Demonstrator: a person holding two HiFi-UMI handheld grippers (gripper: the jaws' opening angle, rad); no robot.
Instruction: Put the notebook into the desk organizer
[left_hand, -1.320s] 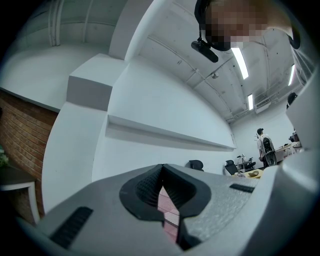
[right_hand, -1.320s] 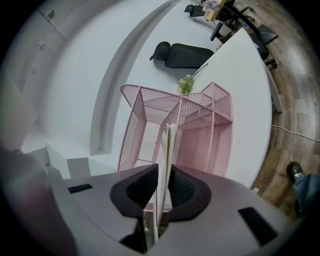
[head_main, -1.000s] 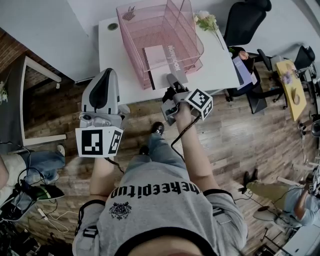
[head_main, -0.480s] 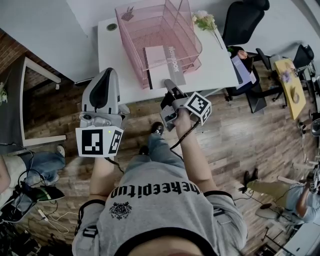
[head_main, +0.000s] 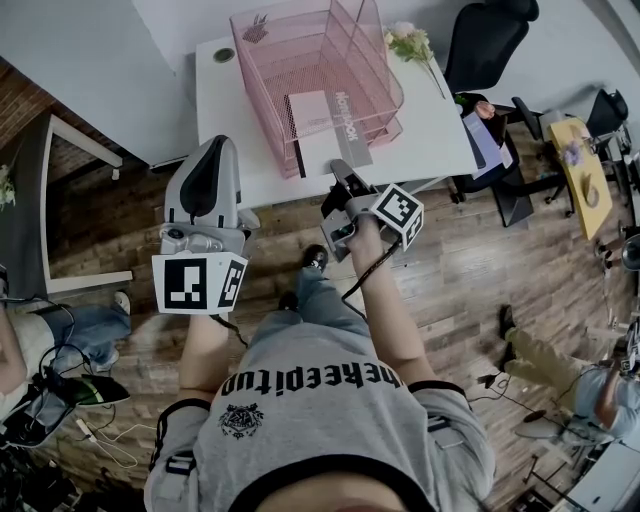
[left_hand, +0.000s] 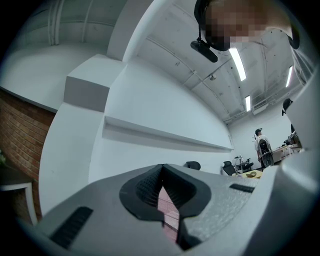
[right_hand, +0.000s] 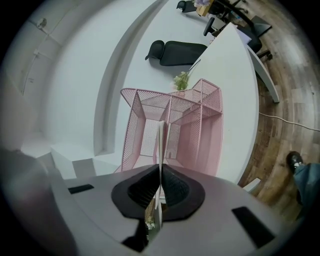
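Note:
A pink wire-mesh desk organizer (head_main: 315, 60) stands on the white table (head_main: 440, 130). The white notebook (head_main: 318, 118) with a grey spine lies with its far end inside the organizer's bottom tray and its near end sticking out at the front. My right gripper (head_main: 343, 173) is shut on that near end. In the right gripper view the notebook (right_hand: 160, 145) runs edge-on from the gripper (right_hand: 160, 172) into the organizer (right_hand: 192, 125). My left gripper (head_main: 205, 185) hangs left of the table's front edge, shut and empty (left_hand: 161, 172); a sliver of pink mesh (left_hand: 169, 215) shows through a gap behind its closed tips.
A bunch of flowers (head_main: 412, 42) lies behind the organizer on the right. A small round cap (head_main: 226, 53) sits at the table's back left. A black chair (head_main: 490, 40) stands beyond the table. Other people sit at the left (head_main: 40, 335) and lower right (head_main: 590, 385).
The right gripper and the notebook have barely shifted. The left gripper has stayed still. A person at the lower right has moved a leg.

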